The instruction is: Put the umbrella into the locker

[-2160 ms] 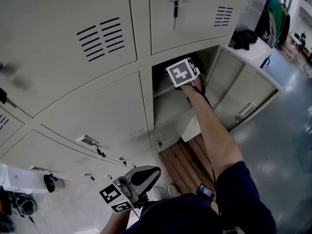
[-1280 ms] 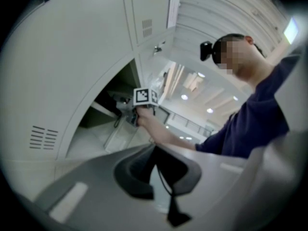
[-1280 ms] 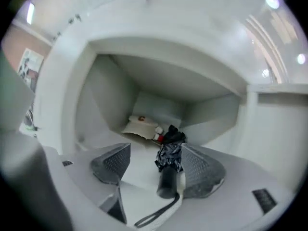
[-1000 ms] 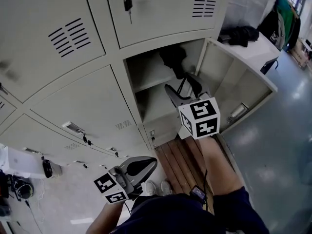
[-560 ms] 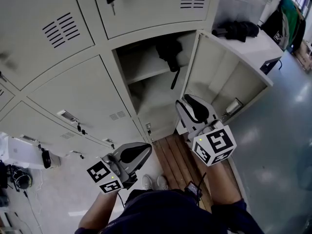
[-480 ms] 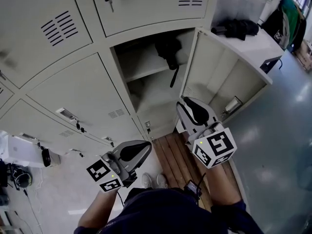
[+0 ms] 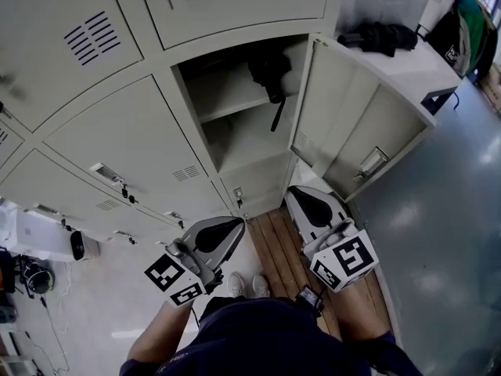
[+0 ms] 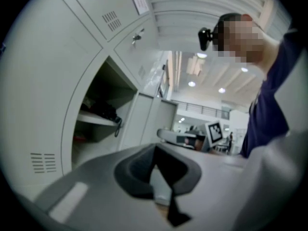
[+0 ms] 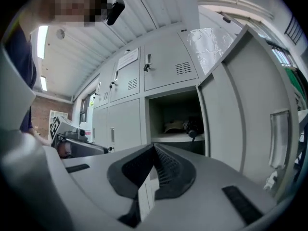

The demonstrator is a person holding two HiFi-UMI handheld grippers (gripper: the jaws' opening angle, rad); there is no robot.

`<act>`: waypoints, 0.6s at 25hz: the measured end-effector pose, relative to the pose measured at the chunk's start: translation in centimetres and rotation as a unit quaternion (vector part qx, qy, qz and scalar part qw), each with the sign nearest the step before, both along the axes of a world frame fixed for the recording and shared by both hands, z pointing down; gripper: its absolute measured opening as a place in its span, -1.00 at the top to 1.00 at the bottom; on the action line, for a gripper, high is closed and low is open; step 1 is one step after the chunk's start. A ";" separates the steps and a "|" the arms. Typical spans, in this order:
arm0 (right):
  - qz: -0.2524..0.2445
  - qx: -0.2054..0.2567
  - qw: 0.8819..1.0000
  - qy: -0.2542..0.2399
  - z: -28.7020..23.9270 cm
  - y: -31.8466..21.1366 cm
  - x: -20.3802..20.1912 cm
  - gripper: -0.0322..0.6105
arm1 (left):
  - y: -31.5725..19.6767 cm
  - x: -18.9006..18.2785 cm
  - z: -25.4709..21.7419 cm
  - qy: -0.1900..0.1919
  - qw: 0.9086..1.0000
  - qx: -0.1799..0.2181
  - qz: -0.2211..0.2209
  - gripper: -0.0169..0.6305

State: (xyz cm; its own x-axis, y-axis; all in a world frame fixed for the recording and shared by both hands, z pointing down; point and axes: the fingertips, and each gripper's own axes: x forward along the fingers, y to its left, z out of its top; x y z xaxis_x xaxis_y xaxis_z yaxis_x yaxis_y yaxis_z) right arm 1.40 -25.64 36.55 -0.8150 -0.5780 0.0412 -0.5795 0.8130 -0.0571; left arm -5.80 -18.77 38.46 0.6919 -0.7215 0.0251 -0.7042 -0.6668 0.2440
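The person holds both tools low at the bottom of the head view, close to their body. The left gripper is squeezed closed with nothing in it. The right gripper is squeezed closed too, and it is empty. Both point toward the lockers. Under them are brown wooden slats on the floor. Further off, in the upper middle, one locker has its door swung wide to the right. The black umbrella lies on the shelf inside, well apart from both grippers. Its strap hangs down over the shelf edge.
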 end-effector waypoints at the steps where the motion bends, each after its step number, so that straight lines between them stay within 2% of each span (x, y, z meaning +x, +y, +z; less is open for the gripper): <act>1: -0.006 -0.005 1.000 -0.001 0.5 0.6 0.0 0.88 | 0.0 0.0 0.0 -0.005 1.000 0.002 -0.003 0.95; 8: -0.023 -0.043 0.999 -0.018 2.5 2.7 0.8 0.88 | 0.2 -0.3 0.0 -0.019 1.000 0.008 -0.014 0.95; 15: -0.021 -0.050 0.998 -0.023 2.6 2.8 1.1 0.88 | -0.2 -1.1 -0.7 -0.017 0.999 0.018 -0.024 0.95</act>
